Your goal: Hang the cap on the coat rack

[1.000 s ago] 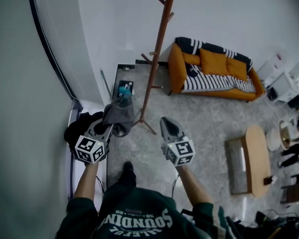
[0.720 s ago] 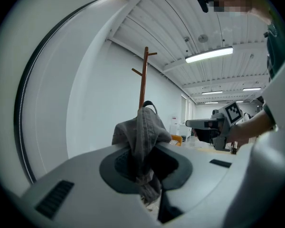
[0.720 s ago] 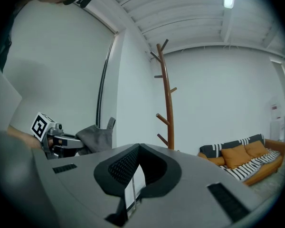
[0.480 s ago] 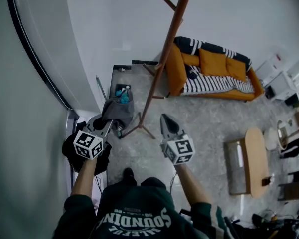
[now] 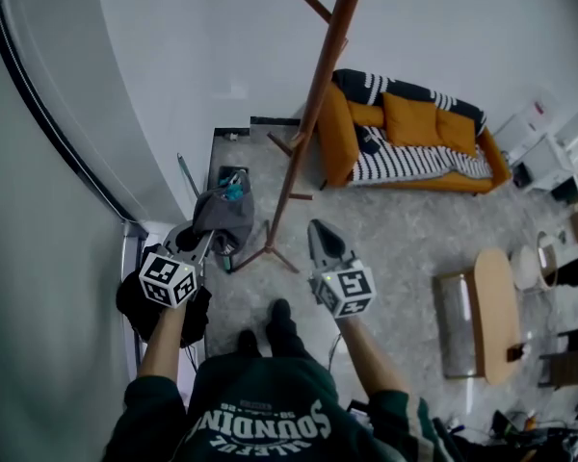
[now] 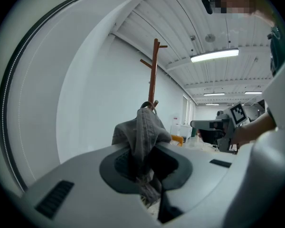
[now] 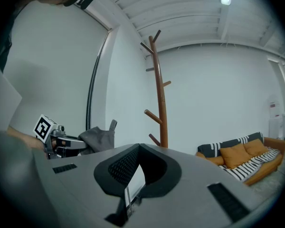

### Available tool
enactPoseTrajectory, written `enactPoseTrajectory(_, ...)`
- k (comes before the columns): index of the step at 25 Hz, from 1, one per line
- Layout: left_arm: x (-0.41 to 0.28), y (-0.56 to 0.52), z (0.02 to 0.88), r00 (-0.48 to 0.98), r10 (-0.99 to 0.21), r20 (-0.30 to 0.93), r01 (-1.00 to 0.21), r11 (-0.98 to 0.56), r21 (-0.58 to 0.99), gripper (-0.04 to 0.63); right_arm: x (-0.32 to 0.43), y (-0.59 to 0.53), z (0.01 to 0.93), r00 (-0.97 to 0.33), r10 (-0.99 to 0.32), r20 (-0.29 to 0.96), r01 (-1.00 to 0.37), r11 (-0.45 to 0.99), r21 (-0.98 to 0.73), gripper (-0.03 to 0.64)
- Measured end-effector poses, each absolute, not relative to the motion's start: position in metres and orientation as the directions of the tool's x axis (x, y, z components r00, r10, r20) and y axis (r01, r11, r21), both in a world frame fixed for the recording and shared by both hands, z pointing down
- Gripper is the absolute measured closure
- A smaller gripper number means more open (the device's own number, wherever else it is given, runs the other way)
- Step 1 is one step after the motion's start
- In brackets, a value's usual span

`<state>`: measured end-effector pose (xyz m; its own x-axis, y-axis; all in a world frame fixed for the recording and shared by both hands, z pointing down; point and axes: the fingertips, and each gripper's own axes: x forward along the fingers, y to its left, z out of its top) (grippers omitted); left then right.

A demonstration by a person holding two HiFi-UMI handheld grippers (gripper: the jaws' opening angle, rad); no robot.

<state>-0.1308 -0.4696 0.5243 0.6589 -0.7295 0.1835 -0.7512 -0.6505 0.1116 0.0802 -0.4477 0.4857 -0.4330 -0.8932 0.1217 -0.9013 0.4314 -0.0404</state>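
Note:
A grey cap [image 5: 225,216] hangs bunched from my left gripper [image 5: 213,235], which is shut on its fabric. In the left gripper view the cap [image 6: 141,127] fills the space between the jaws, and the brown wooden coat rack [image 6: 154,72] rises behind it. The coat rack [image 5: 313,114] stands on the floor just right of the cap, with pegs at several heights. My right gripper [image 5: 318,229] is held beside the rack's foot, shut and empty. In the right gripper view, my right gripper [image 7: 139,145] faces the coat rack [image 7: 160,94], with the cap [image 7: 99,137] at the left.
An orange sofa [image 5: 414,128] with a striped throw stands against the far wall, right of the rack. A wooden oval table [image 5: 496,306] is at the right. A curved white wall [image 5: 67,114] closes the left side. A black bag [image 5: 135,301] lies by my left arm.
The person has taken a step, and both shoes now show. The grippers keep their pose, the left one still holding the cap near the rack's foot.

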Motion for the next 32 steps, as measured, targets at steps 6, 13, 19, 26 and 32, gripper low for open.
enactPoseTrajectory(6,-0.129,-0.511,0.513,0.646,-0.743,0.177,-0.763,-0.638,0.107,0.558,0.089,-0.491,0.478,-0.437,-0.888,0.145,-0.899,0.437,-0.03,0.618)
enactPoseTrajectory(13,-0.121,-0.538,0.506,0.652,-0.738,0.174,-0.757,-0.647,0.09,0.558,0.101,-0.515,0.478,-0.44,-0.89,0.119,-0.897,0.44,-0.023,0.618)
enactPoseTrajectory(19,-0.122,-0.583,0.507,0.665,-0.726,0.177,-0.744,-0.664,0.074,0.558,0.102,-0.541,0.49,-0.433,-0.886,0.164,-0.9,0.436,-0.018,0.618)
enactPoseTrajectory(26,-0.111,-0.611,0.51,0.675,-0.71,0.2,-0.729,-0.683,0.036,0.558,0.118,-0.554,0.503,-0.425,-0.884,0.194,-0.903,0.429,-0.024,0.618)
enactPoseTrajectory(32,-0.097,-0.632,0.523,0.703,-0.671,0.236,-0.699,-0.713,0.056,0.558,0.131,-0.56,0.515,-0.404,-0.89,0.214,-0.913,0.406,-0.035,0.618)
